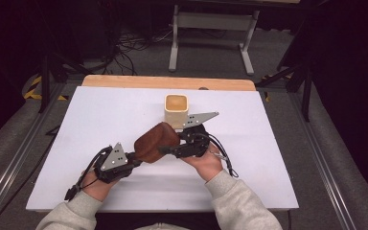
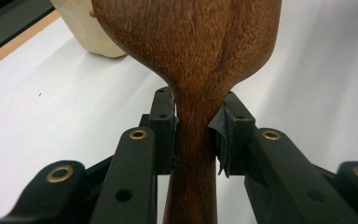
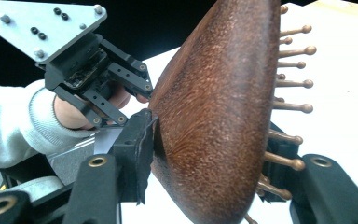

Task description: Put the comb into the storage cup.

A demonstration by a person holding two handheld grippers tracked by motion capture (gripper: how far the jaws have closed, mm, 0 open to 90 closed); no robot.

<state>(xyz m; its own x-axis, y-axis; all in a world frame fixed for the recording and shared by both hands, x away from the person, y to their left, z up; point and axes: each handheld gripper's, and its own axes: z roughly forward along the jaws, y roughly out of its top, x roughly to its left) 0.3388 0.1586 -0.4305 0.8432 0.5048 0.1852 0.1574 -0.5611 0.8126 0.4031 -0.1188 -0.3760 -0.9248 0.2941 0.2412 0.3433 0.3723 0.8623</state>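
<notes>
The wooden hairbrush [image 1: 155, 142] hangs just short of the cup [image 1: 176, 111], handle running back toward me. My left gripper [image 2: 196, 135] pinches its handle; my right gripper [image 3: 205, 161] clamps the head, bristles facing away, and sits nearer the cup.

Hairbrush [image 1: 155, 142] — dark, matt, fine-grained wood

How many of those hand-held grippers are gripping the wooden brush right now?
2. The left hand-held gripper is clamped on the wooden brush at its handle; the right hand-held gripper squeezes the brush's head, one pad on its back, the other among the pins.
</notes>
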